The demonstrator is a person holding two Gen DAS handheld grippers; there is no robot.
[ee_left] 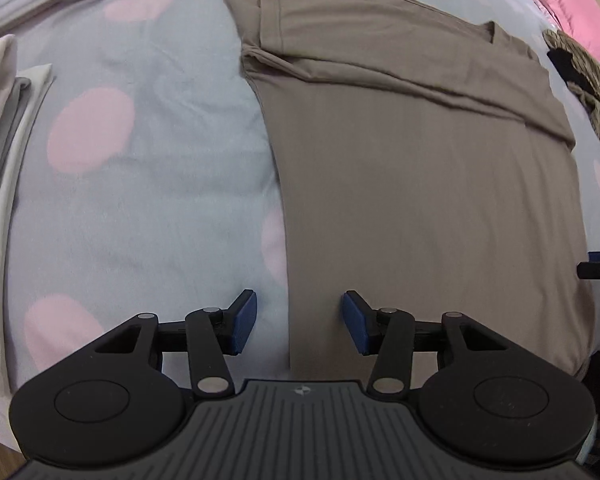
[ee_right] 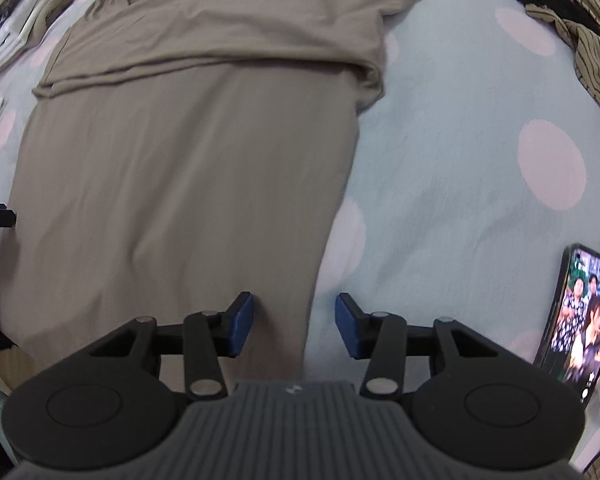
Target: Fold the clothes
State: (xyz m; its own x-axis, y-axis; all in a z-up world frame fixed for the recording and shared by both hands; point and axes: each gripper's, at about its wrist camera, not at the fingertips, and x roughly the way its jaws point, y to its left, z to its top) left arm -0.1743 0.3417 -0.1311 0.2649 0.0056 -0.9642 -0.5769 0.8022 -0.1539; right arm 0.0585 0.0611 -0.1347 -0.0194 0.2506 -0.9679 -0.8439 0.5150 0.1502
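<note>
Starting at the far left, folded pale clothes (ee_left: 4, 152) sit stacked along the bed's edge, well clear of the action. Then the bedsheet (ee_left: 148, 184), pale blue with pink dots. And here is the left gripper (ee_left: 300, 322), jaws spread wide, holding nothing, straddling the left edge of the taupe T-shirt (ee_left: 420, 184) near its hem.

The shirt lies flat in the middle of the bed, sleeves and sides already tucked in, a long narrow panel with the neckline at the far end.

Moving across, the right gripper (ee_right: 295, 326) is likewise wide open and empty, straddling the shirt's right edge by the hem. So both look set to take the bottom corners for the lengthwise fold, I'd say.

Now the risks. That tucked-in fabric is layered, and a shallow bite could catch only the top layer, letting the side folds spill open on the lift. If one side grabs higher or deeper than the other, the hem travels up crooked and the fold lands skewed. The knit looks soft and slippery, so a thin pinch may slide out mid-carry. Go too deep, and the pads could snag the sheet along with the shirt.

Further right, a phone (ee_right: 580, 320) with its screen lit lies on the sheet; a wide swing could knock it. And a striped garment (ee_right: 580, 40) waits crumpled at far right.
</note>
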